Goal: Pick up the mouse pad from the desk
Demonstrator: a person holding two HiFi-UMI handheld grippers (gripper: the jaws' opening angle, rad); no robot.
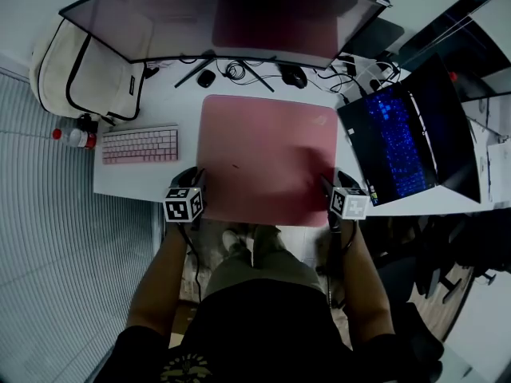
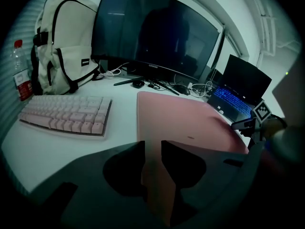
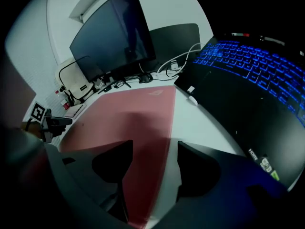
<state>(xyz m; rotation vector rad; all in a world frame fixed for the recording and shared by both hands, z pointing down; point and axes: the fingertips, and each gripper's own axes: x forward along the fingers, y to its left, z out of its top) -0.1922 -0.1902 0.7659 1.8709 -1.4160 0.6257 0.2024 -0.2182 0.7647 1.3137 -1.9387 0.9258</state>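
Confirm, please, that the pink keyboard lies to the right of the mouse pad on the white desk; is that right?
No: the pink keyboard lies to the left of the mouse pad on the white desk, as the head view shows.

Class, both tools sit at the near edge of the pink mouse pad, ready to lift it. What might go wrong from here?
1. The left tool and right tool stand open over only the near corners of the mouse pad. So shallow a bite may slip, and the pad could sag between them.
2. The pad's right edge lies near the laptop; lifting might brush it.
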